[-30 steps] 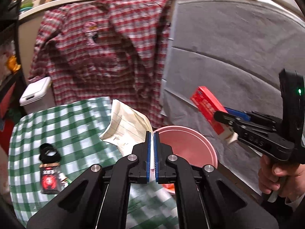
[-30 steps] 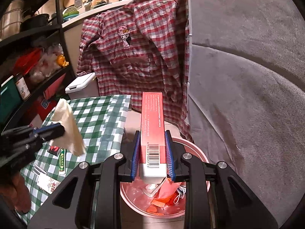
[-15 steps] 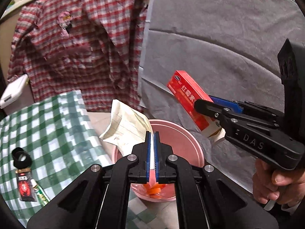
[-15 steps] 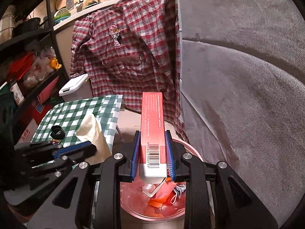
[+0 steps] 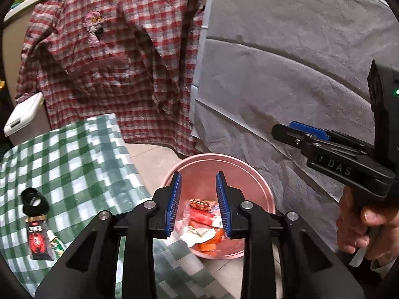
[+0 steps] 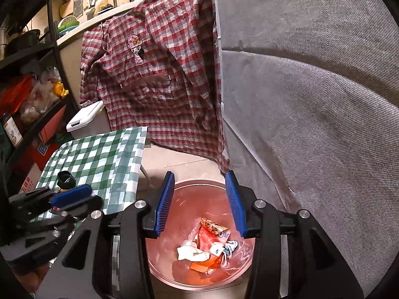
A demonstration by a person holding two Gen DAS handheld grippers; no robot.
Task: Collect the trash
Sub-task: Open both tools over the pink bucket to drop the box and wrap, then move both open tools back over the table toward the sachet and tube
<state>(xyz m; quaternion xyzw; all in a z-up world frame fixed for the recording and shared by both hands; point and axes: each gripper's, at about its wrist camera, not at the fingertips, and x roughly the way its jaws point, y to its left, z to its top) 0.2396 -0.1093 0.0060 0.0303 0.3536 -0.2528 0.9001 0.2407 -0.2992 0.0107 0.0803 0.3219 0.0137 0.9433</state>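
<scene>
A pink bin [image 5: 199, 160] stands on the floor beside the green-checked table [image 5: 74, 154]; it also shows in the right wrist view [image 6: 197, 186]. Inside lies a pile of trash [image 5: 203, 226]: red wrappers, white paper and a red box [image 6: 207, 246]. My left gripper [image 5: 198, 201] is open and empty above the bin. My right gripper [image 6: 200, 204] is open and empty above the bin too; it shows at the right of the left wrist view [image 5: 299, 130]. A dark red sachet [image 5: 38, 239] and a black cap [image 5: 33, 199] lie on the table.
A red plaid shirt [image 5: 112, 49] hangs behind the table. A grey cloth [image 5: 286, 62] covers the right side. A white lidded box [image 5: 22, 117] sits at the far left. Shelves with goods [image 6: 22, 94] stand at the left.
Both grippers opened over the bin. The lined paper left my left gripper and the red box left my right gripper; both now lie in the bin.
</scene>
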